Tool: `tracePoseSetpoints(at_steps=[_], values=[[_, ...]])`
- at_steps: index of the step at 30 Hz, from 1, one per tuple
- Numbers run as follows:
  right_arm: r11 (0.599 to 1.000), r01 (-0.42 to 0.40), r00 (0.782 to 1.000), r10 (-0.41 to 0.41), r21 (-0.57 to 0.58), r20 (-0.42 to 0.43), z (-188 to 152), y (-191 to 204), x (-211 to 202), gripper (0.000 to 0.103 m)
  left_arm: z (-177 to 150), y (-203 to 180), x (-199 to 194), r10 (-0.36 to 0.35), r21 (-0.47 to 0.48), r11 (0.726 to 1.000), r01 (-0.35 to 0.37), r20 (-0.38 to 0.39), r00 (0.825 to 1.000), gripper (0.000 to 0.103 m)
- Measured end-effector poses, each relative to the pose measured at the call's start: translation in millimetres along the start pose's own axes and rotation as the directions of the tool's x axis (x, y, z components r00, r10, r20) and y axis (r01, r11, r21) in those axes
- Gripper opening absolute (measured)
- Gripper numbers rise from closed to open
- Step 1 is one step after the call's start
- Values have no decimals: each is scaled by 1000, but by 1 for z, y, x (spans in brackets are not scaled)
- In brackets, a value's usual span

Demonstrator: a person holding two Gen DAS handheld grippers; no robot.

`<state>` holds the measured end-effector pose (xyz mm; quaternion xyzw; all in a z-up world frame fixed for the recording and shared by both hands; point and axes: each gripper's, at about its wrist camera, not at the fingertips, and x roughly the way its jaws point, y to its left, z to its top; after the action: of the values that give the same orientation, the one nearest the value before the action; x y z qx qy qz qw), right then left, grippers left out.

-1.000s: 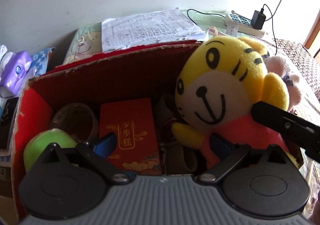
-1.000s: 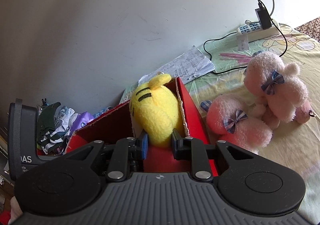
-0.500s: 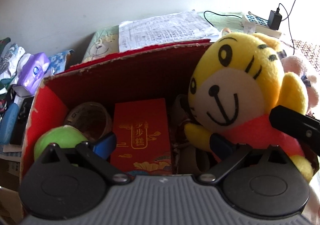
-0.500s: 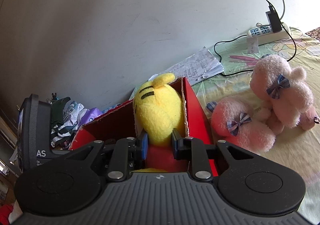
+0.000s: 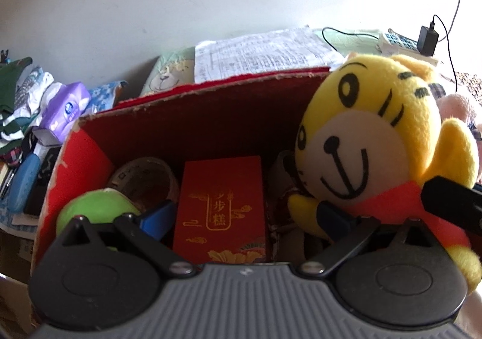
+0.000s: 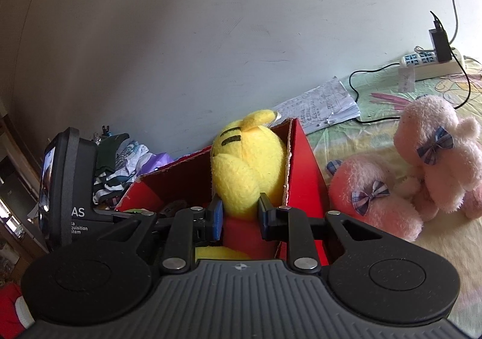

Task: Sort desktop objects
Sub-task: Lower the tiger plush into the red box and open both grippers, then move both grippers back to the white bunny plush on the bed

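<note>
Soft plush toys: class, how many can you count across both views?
3. A yellow tiger plush toy in the red cardboard box, and two pink plush animals with plaid bows on the bedsheet beside it. Others may be hidden.

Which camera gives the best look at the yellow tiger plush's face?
The left wrist view: the yellow tiger plush faces it, eyes, nose and smile all visible inside the red box. The right wrist view shows only its back, pinched by the right gripper.
</note>
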<state>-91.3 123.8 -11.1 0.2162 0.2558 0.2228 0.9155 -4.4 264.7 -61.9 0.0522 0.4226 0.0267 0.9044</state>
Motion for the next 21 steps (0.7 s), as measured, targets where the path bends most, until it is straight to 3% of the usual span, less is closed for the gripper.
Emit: tracePoseSetpoints(at_steps=[11, 16, 21], values=[[994, -93, 994, 90, -51, -59, 8, -12, 3, 24, -1, 0, -3, 102, -63, 993, -98, 58, 993, 101], [983, -178, 978, 182, 46, -104, 20, -34, -6, 27, -5, -2, -7, 171, -81, 983, -162, 109, 979, 101], [983, -181, 981, 180, -15, -71, 30, -55, -37, 33, -2, -4, -16, 269, -98, 961, -258, 113, 957, 102]])
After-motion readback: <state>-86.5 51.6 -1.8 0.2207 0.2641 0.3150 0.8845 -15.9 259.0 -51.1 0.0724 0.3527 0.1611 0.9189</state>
